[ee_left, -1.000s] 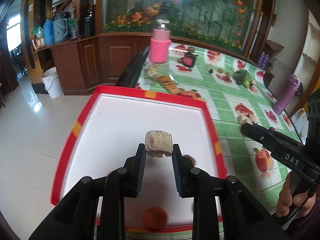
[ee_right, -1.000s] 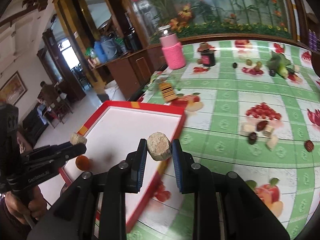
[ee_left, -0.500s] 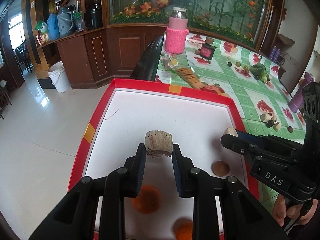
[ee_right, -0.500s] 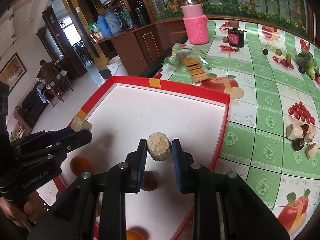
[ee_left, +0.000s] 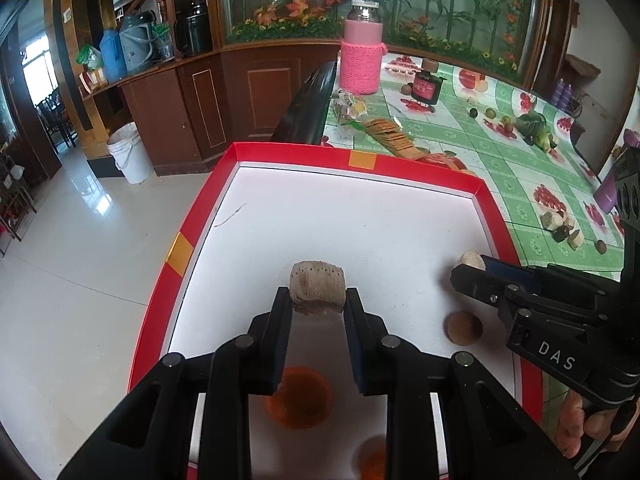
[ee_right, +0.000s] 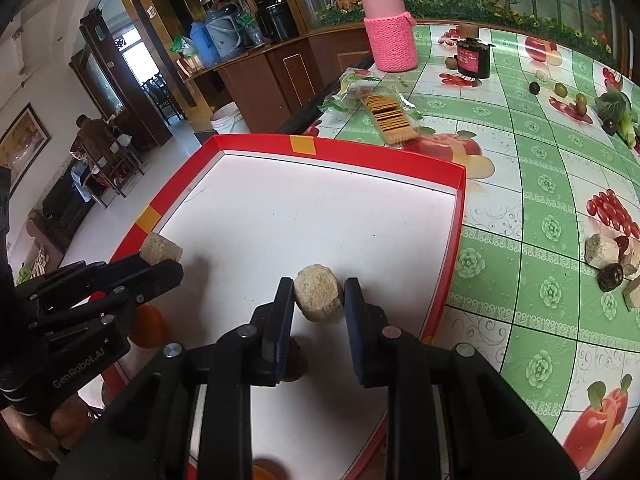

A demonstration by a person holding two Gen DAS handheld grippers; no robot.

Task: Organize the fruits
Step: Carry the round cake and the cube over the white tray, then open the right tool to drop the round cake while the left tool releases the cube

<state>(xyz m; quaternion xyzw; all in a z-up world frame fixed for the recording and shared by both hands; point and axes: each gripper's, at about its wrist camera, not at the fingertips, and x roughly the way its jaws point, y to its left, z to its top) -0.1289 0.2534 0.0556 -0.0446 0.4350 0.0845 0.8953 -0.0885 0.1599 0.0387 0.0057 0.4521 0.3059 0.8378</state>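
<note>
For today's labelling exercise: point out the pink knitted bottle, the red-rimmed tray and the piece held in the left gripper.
pink knitted bottle (ee_left: 361, 65), left wrist view, on its knitted sleeve.
red-rimmed tray (ee_left: 304, 155), left wrist view, on its far red rim.
piece in the left gripper (ee_left: 318, 287), left wrist view, on its front face.

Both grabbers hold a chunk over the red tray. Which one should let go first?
Probably the left gripper: its beige chunk hangs over bare white floor of the tray. The right gripper holds its chunk just above a brown fruit.

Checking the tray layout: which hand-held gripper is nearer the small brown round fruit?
Right hand-held gripper, just above the brown fruit; left hand-held gripper sits farther left.
</note>
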